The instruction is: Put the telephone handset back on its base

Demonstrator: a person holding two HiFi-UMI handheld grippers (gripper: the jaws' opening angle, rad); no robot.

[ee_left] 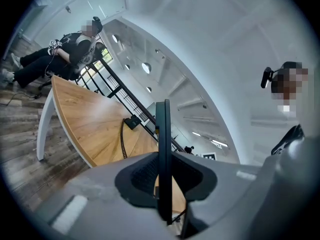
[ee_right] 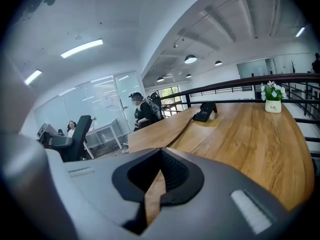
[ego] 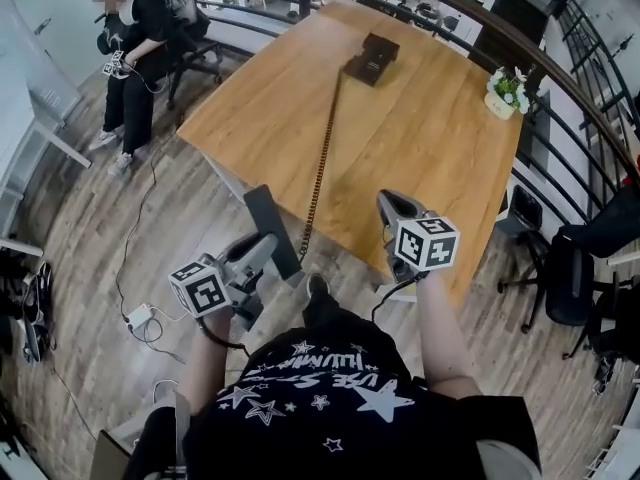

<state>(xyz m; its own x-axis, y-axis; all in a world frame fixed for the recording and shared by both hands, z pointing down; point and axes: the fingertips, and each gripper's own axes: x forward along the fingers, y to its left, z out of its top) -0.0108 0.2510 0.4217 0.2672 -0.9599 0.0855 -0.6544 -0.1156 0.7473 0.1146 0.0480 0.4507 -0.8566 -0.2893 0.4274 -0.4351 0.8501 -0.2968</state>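
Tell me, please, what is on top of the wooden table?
The telephone base, its coiled cord running to the near edge, and a small flower pot. The handset is off the table, in the left gripper. The right gripper covers part of the near edge.

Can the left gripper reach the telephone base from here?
Probably not yet: the left gripper, shut on the handset, hangs off the near edge of the table; the base sits far across, only the cord between.

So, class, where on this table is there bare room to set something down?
Bare wood spreads between the coiled cord and the flower pot, and left of the cord to the table edge. The phone base crowds the far end.
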